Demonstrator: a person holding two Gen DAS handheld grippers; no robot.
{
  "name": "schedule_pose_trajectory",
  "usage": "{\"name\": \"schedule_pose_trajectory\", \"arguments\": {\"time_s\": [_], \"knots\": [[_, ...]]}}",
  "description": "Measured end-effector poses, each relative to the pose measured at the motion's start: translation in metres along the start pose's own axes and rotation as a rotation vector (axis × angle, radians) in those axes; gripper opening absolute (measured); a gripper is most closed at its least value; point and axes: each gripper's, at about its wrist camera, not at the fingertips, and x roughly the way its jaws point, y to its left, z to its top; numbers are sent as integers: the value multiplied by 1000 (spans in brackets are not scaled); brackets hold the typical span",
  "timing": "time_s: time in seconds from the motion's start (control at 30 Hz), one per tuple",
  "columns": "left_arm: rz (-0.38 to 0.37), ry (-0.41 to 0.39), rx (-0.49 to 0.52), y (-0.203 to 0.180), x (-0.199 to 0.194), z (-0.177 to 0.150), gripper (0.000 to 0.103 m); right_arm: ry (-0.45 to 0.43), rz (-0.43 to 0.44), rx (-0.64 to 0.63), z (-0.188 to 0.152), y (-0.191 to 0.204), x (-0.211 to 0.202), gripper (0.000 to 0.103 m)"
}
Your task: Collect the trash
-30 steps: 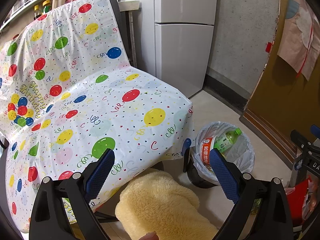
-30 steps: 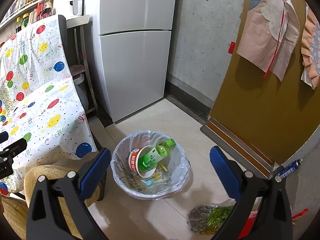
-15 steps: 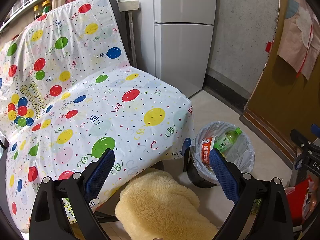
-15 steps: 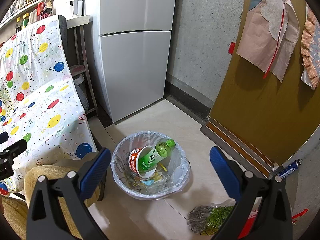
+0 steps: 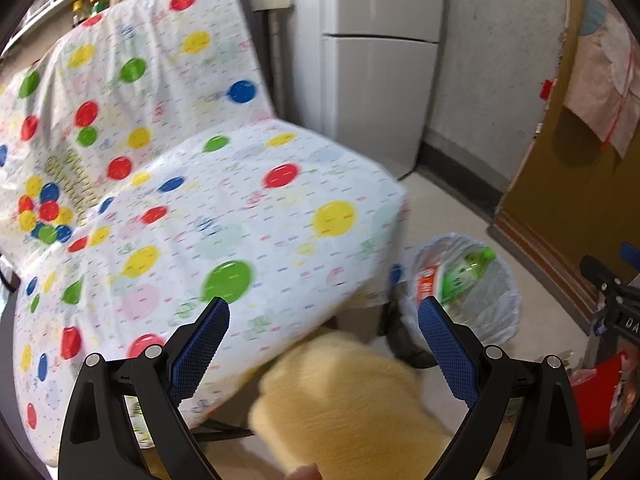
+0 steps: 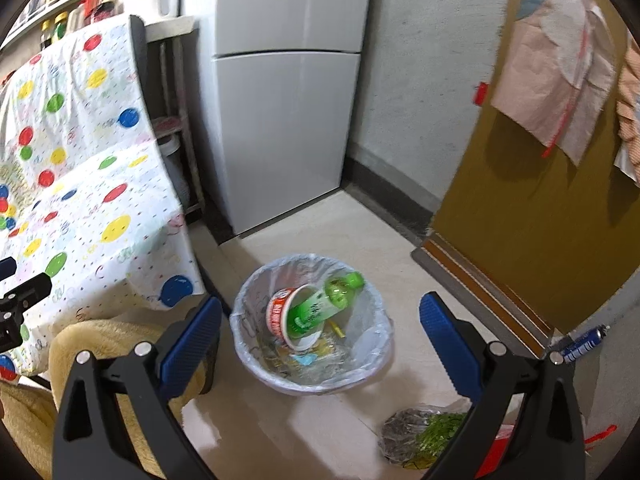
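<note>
I'm seeing bin (image 6: 312,364) sitting on floor (image 6: 360,240), right of covered chair (image 5: 200,220). Bottle (image 6: 324,306) lying tilted in cup (image 6: 288,316), both resting in bin atop other scraps. Fridge (image 6: 280,120) standing behind bin, against wall (image 6: 420,80). Door (image 6: 540,220) standing right of bin. Cushion (image 5: 352,412) lying before chair, left of bin. Bag of greens (image 6: 424,436) lying on floor, before bin to its right.
</note>
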Motion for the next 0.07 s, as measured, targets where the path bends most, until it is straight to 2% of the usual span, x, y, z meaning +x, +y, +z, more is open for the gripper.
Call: {"name": "schedule_pose_trajectory", "arguments": {"time_s": [0.07], "knots": [[33,10,-35,28,1,-7,94,21,47,-45,3,22,14,97]]}}
